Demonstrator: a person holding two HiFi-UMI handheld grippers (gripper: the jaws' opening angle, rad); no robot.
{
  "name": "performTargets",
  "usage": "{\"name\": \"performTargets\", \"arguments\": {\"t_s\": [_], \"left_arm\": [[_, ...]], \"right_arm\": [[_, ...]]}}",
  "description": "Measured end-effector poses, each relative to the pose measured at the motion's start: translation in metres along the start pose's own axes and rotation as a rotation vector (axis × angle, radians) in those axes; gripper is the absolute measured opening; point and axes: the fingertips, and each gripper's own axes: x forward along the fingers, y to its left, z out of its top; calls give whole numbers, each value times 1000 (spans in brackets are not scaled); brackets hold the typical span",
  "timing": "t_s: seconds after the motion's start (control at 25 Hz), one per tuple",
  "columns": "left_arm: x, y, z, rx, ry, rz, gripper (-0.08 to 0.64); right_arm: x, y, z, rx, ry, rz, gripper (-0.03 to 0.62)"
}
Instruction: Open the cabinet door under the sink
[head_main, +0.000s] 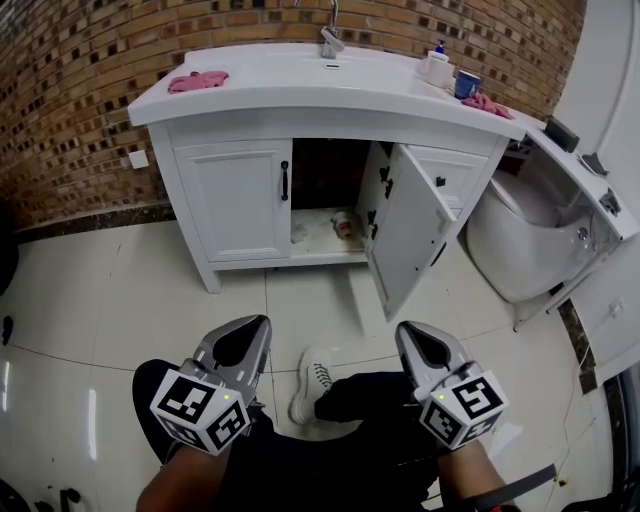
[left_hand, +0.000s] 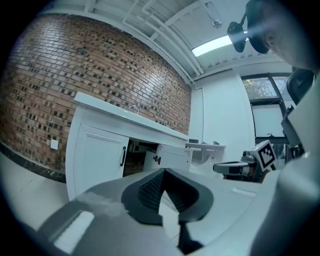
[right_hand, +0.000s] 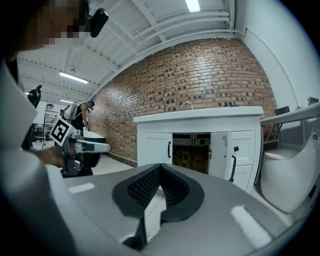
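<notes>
The white sink cabinet (head_main: 330, 120) stands against the brick wall. Its right door (head_main: 405, 240) is swung wide open toward me, showing the dark inside; the left door (head_main: 235, 205) with a black handle (head_main: 285, 181) is closed. Both grippers are held low near my lap, well back from the cabinet. My left gripper (head_main: 262, 322) is shut with nothing in it, its tips meeting in the left gripper view (left_hand: 164, 171). My right gripper (head_main: 405, 328) is shut and empty too (right_hand: 160, 166). The open door (right_hand: 222, 155) shows edge-on in the right gripper view.
A white toilet (head_main: 520, 235) stands right of the open door, under a narrow shelf (head_main: 580, 170). A pink cloth (head_main: 197, 80) and a blue cup (head_main: 466, 85) lie on the counter. Small items (head_main: 342, 225) sit inside the cabinet. A shoe (head_main: 312, 380) rests on the tiled floor.
</notes>
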Motion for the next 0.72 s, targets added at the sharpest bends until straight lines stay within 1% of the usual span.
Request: {"name": "performTargets", "arguments": {"t_s": [0.24, 0.52, 0.72], "left_arm": [[-8, 1, 5, 4, -3, 13, 3], [-12, -2, 5, 6, -11, 11, 3], [-14, 0, 6, 2, -14, 20, 3]], "right_arm": [[-9, 4, 3, 3, 0, -2, 8], [-5, 6, 5, -4, -11, 11, 8], [-1, 8, 2, 9, -6, 28, 8]]}}
